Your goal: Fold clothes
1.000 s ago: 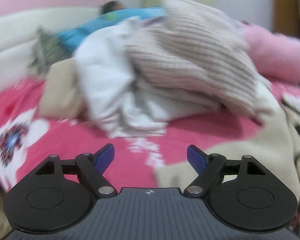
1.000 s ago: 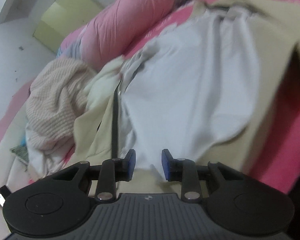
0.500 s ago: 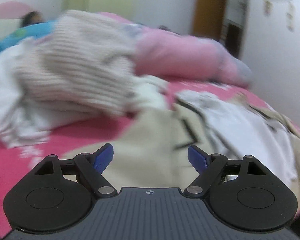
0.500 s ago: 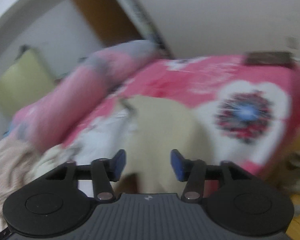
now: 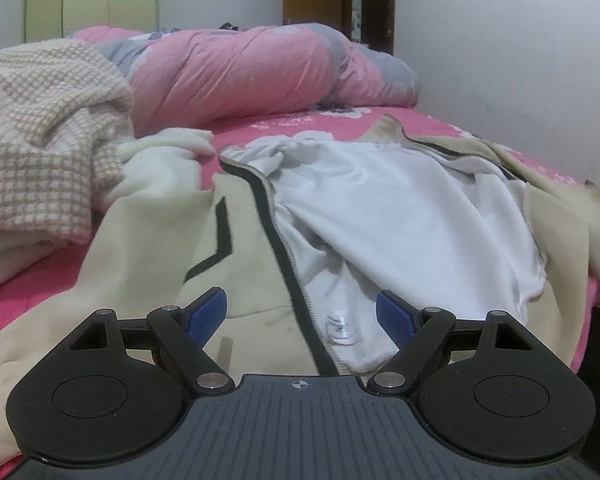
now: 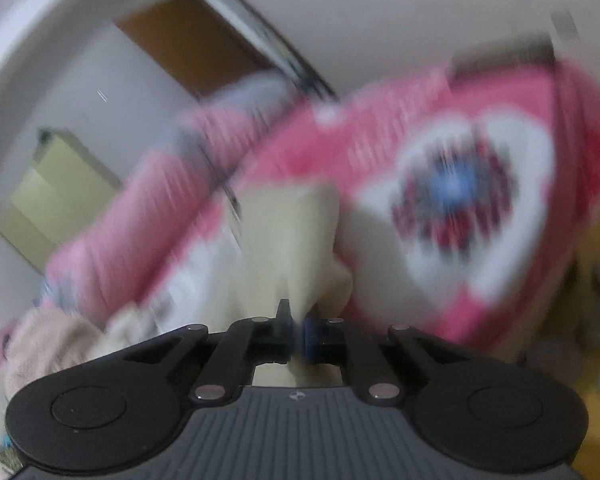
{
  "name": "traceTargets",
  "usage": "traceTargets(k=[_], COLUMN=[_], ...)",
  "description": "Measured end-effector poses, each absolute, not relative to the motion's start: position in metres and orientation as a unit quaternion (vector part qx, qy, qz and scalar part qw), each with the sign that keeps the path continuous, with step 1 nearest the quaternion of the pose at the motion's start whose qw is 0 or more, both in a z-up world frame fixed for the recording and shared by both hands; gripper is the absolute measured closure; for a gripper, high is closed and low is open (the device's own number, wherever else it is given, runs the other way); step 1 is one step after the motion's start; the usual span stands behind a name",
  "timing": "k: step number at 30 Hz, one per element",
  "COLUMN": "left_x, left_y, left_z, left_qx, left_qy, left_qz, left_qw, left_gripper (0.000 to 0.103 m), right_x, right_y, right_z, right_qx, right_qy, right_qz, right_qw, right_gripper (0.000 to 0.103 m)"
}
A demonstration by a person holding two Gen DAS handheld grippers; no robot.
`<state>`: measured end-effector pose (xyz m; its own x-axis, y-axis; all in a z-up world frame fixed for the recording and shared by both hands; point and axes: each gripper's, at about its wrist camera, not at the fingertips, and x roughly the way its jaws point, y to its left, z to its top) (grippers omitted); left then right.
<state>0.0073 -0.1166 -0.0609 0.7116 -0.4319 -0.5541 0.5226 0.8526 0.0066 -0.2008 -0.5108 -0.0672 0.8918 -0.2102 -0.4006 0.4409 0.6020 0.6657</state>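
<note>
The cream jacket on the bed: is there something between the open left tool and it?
Nothing visible does. The left tool stands open just above the cream jacket, over its dark zipper and white lining. The checked knit and pink duvet lie off to the side and behind.

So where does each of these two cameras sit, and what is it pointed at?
Left wrist: rides the open left hand-held gripper, looking along the bed over an unzipped cream jacket.
Right wrist: rides the right hand-held gripper, shut on cream fabric, facing the blurred pink bedsheet.
Both show the jacket and pink duvet.
</note>
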Motion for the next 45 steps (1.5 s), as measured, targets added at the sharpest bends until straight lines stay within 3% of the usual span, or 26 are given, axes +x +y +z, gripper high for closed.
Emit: traceTargets(k=[6,15,16,17,19,22,26,29,33,37,39,42,45], left_x=[0.011,0.006,0.003,-0.001,-0.006,-0.012,-0.018,-0.022,-0.03,-0.042,-0.045,-0.045,-0.044], left_y=[-0.135,-0.152,-0.156,-0.16,-0.166,-0.175,-0.185,-0.191,-0.201,-0.214,-0.219,-0.225,-0.229], left_z=[-0.064,-0.053,-0.052,-0.052,-0.054,-0.06,-0.061,-0.059,-0.062,-0.07,-0.075,-0.083,-0.088], left_qx=[0.09,0.098,0.101,0.104,0.107,0.113,0.115,0.104,0.086,0.109,0.126,0.139,0.125], left_qy=[0.294,0.291,0.291,0.292,0.294,0.301,0.299,0.296,0.303,0.301,0.303,0.303,0.308], left_qz=[-0.256,-0.259,-0.268,-0.279,-0.304,-0.336,-0.38,-0.428,-0.476,-0.487,-0.485,-0.476,-0.471], left_qw=[0.916,0.916,0.913,0.909,0.9,0.885,0.868,0.848,0.821,0.812,0.811,0.814,0.817], left_gripper=[0.02,0.02,0.02,0.02,0.019,0.018,0.018,0.011,0.008,0.01,0.011,0.024,0.03], right_x=[-0.174,0.007,0.026,0.047,0.088,0.103,0.042,-0.008,-0.047,-0.054,-0.05,-0.042,-0.038], right_y=[-0.59,-0.722,-0.732,-0.74,-0.747,-0.731,-0.698,-0.686,-0.662,-0.633,-0.627,-0.617,-0.607], right_z=[-0.004,0.085,0.083,0.074,0.042,-0.004,-0.014,-0.018,-0.072,-0.123,-0.131,-0.13,-0.135], right_qx=[0.379,0.302,0.322,0.339,0.355,0.319,0.31,0.363,0.43,0.474,0.477,0.474,0.501], right_qy=[0.056,0.045,0.057,0.083,0.185,0.289,0.231,0.183,0.255,0.306,0.293,0.291,0.293], right_qz=[-0.167,-0.199,-0.182,-0.173,-0.195,-0.237,-0.209,-0.133,-0.098,-0.108,-0.125,-0.126,-0.101], right_qw=[0.908,0.931,0.928,0.921,0.895,0.871,0.898,0.904,0.86,0.819,0.819,0.821,0.808], right_gripper=[0.098,0.096,0.089,0.059,0.019,0.029,0.028,0.019,0.022,0.038,0.039,0.041,0.07])
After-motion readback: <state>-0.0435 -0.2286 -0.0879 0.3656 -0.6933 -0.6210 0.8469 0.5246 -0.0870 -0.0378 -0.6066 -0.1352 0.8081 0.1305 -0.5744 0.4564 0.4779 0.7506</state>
